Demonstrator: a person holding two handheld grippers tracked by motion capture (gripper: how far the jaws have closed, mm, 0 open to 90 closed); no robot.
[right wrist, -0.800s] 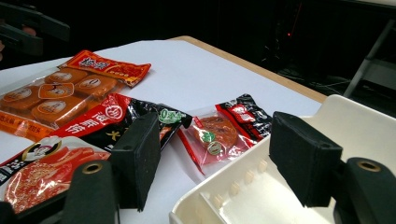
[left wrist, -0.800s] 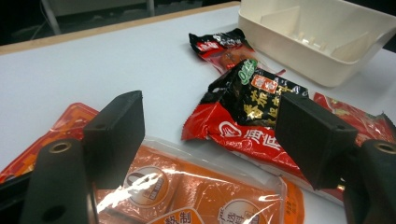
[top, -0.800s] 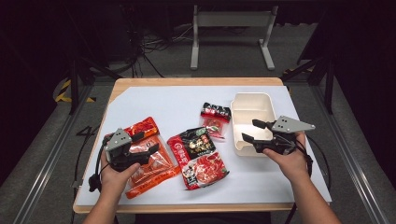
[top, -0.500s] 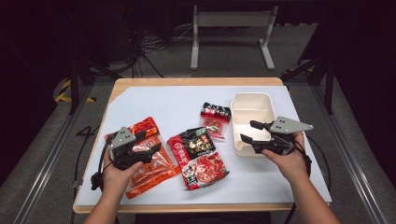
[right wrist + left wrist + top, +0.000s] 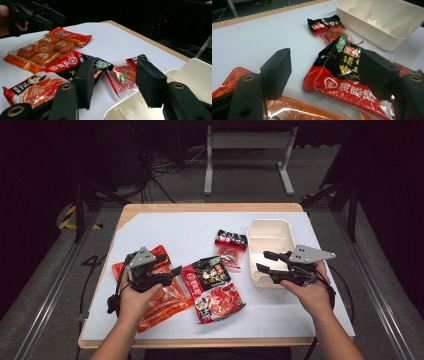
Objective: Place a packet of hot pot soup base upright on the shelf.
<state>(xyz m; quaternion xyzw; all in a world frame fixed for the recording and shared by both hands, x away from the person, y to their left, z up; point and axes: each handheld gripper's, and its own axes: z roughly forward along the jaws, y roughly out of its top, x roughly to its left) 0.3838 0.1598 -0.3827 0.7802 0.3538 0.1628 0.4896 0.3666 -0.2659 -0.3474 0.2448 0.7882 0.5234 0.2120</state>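
Here, nearest the person: two hands come in from the bottom edge of the high view, each carrying a black two-jaw gripper.
Left gripper [image 5: 167,272]: jaws spread wide with nothing between the pads; it hovers over the orange clear-plastic packet of round cakes [image 5: 165,297], tips aimed toward the red-and-black hotpot-base pouch [image 5: 214,287].
Right gripper [image 5: 264,261]: jaws partly apart and empty, held over the near end of the cream plastic compartment box [image 5: 270,236], tips aimed left.
High view's own share: the whole layout on the white table sheet [image 5: 190,230]. The orange packet lies at the left, the big pouch in the middle, the small red-and-black snack sachet [image 5: 231,247] just beyond it, and the box at the right.
Left gripper view's own share: the pouch's [image 5: 342,72] top corner lifts off the sheet and sits in front of the right jaw; I cannot tell whether they touch. The box's [image 5: 382,22] inner dividers show clearly.
Right gripper view's own share: the round cakes inside the orange packet [image 5: 40,51], the other gripper above it at far left, and the sachet [image 5: 123,73] lying beside the box rim [image 5: 125,107].
Pouch axis: long side runs from near-right to far-left in the high view, black end farther, red end nearer.
Farthest: the wooden table edge [image 5: 210,207], then a dark floor with a grey metal stand [image 5: 247,160].
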